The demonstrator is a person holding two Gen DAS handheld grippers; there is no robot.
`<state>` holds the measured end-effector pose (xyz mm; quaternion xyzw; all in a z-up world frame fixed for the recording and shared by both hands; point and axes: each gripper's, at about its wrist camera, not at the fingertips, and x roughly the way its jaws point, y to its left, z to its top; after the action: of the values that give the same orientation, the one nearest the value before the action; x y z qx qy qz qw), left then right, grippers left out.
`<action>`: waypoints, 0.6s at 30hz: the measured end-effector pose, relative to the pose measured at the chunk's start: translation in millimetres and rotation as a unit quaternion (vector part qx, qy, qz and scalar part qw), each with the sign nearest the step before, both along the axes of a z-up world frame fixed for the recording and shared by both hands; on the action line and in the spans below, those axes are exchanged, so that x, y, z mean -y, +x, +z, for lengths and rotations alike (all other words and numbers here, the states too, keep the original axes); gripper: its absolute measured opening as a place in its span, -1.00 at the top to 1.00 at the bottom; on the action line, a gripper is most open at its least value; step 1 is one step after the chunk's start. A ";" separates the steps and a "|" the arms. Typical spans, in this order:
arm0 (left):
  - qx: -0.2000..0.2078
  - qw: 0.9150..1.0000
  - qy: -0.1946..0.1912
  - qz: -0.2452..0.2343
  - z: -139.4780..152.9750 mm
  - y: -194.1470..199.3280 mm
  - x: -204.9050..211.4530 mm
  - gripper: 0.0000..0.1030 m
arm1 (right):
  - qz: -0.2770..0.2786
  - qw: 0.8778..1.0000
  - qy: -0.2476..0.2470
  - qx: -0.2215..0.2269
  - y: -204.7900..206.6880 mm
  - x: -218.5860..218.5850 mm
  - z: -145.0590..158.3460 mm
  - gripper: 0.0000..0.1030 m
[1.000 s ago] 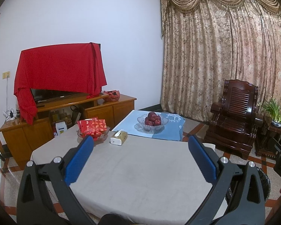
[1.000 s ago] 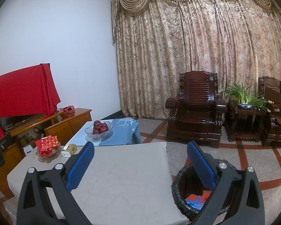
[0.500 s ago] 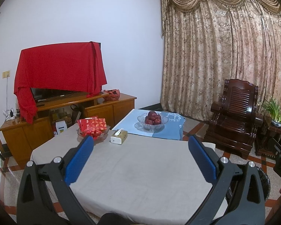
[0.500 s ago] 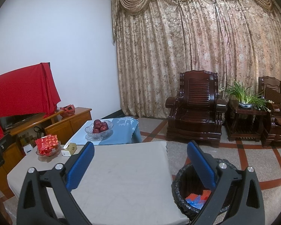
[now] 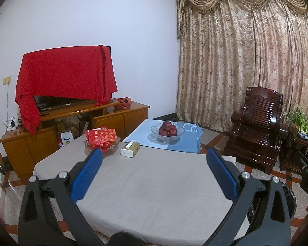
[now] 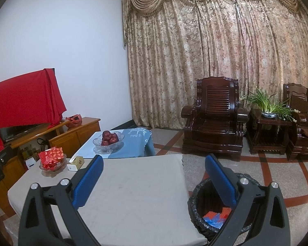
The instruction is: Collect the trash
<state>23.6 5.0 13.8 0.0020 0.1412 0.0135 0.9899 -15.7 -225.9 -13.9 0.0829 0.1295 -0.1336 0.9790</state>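
Both my grippers, left (image 5: pixel 154 164) and right (image 6: pixel 154 166), gape wide and empty above the table (image 6: pixel 133 184). Orange and blue trash (image 6: pixel 216 218) lies inside the black-lined bin (image 6: pixel 197 211) on the floor beside the table's right edge.

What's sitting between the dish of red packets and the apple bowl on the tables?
In the left wrist view, a tissue box lies between the dish of red packets and the apple bowl, close beside the dish.
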 end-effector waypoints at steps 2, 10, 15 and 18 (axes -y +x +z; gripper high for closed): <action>0.000 1.000 0.000 -0.001 0.0 -0.2 -0.1 -0.90 | 0.000 1.000 0.000 0.001 -0.3 -0.2 0.1 -0.88; -0.001 1.000 0.000 0.000 -2.8 0.1 1.0 -0.90 | 0.000 1.000 0.000 -0.001 -0.3 -0.6 -1.3 -0.88; -0.003 1.000 0.000 -0.001 -5.0 -0.6 1.7 -0.90 | 0.001 1.000 0.000 -0.002 0.0 -0.7 -1.2 -0.88; -0.003 1.000 -0.001 0.000 -6.4 -1.5 2.4 -0.90 | 0.000 1.000 0.001 -0.002 -0.4 -0.8 -1.1 -0.88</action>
<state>22.1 2.6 7.3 0.0009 0.1446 0.0134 0.9894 -16.0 -225.0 -15.0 0.0834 0.1317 -0.1333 0.9787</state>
